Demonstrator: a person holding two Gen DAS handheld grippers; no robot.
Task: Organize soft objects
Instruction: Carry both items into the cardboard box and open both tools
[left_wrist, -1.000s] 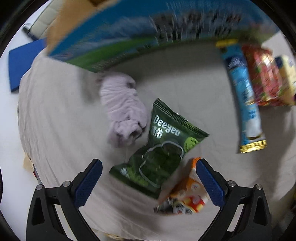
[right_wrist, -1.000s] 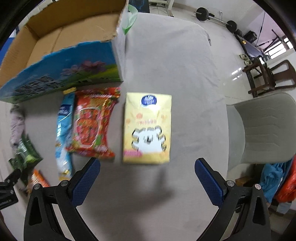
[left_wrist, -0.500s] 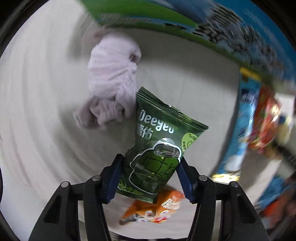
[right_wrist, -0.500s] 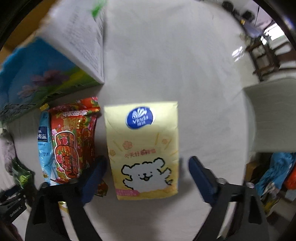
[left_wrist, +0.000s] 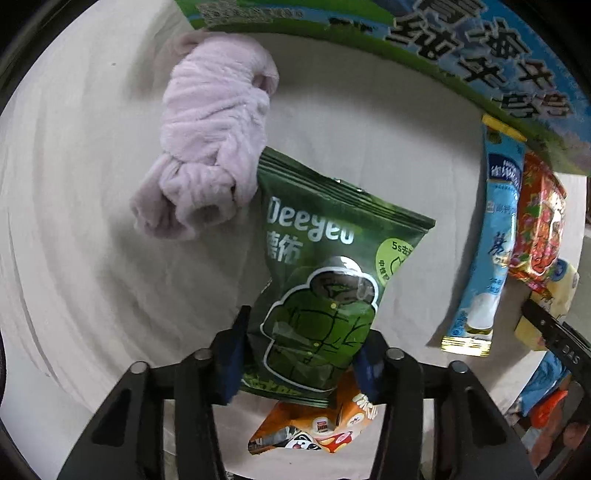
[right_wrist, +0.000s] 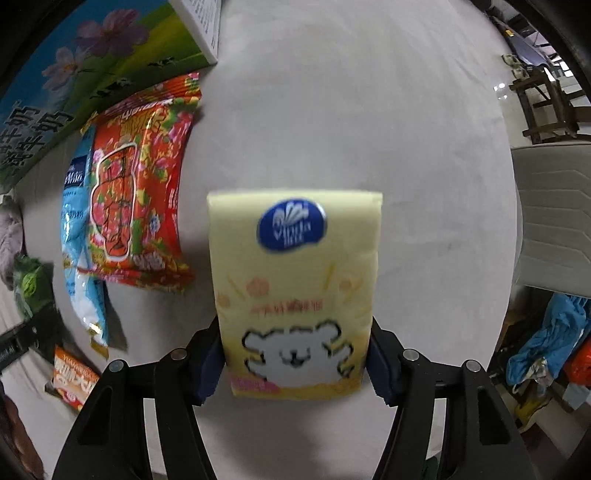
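Clamping the green packet (left_wrist: 317, 295), the left hand-held gripper (left_wrist: 301, 363) half hides an orange pouch (left_wrist: 314, 428).

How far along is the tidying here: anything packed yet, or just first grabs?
Nothing shows as packed. In hand: the left gripper has just closed on the green packet, the right gripper on the yellow tissue pack. Left on the cloth: purple towel, blue sachet, red packet, orange packet.
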